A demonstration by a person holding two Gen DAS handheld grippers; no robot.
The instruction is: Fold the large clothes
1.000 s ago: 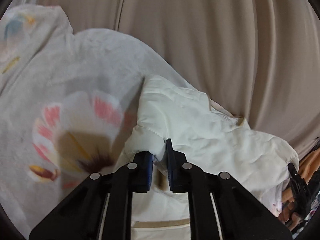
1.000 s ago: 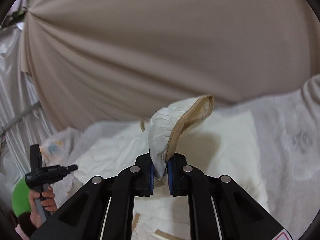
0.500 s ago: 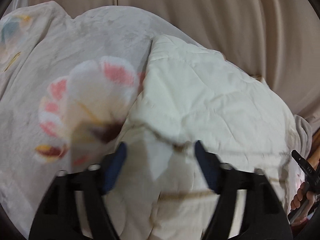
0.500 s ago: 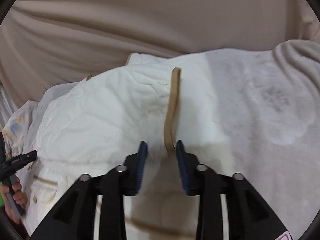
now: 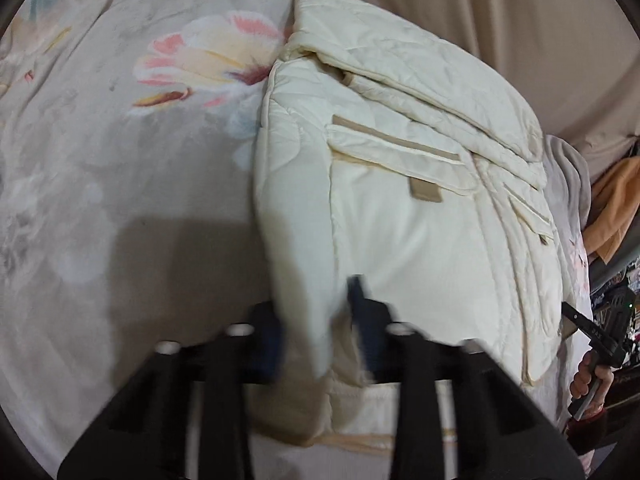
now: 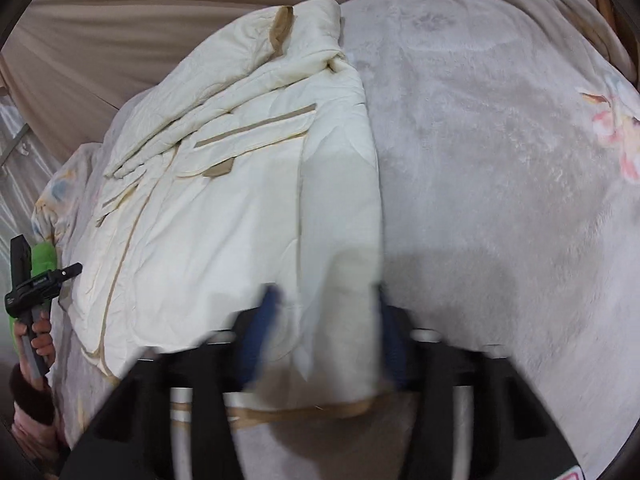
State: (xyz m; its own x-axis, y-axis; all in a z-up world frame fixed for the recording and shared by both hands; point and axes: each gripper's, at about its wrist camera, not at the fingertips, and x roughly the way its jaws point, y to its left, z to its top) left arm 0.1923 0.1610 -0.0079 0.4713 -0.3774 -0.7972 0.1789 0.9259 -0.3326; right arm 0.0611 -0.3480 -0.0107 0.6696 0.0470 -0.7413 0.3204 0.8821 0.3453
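A cream padded jacket (image 5: 400,184) with tan trim and pocket flaps lies on the bed, its upper part folded down over the body. It also shows in the right wrist view (image 6: 248,184). My left gripper (image 5: 318,332) is open, its jaws spread to either side of the jacket's left sleeve edge near the hem. My right gripper (image 6: 324,336) is open, its jaws spread to either side of the jacket's right sleeve edge near the hem. Both grippers are motion-blurred.
A pale grey fleece blanket (image 5: 100,184) with a pink flower print covers the bed and also shows in the right wrist view (image 6: 500,160). A beige curtain (image 5: 500,4) hangs behind. Orange cloth (image 5: 616,208) lies at the right. Each view shows the other hand-held gripper at its edge.
Both grippers let go of the jacket and opened. The lifted part now lies folded on the jacket. Both grippers have pulled back toward the hem.
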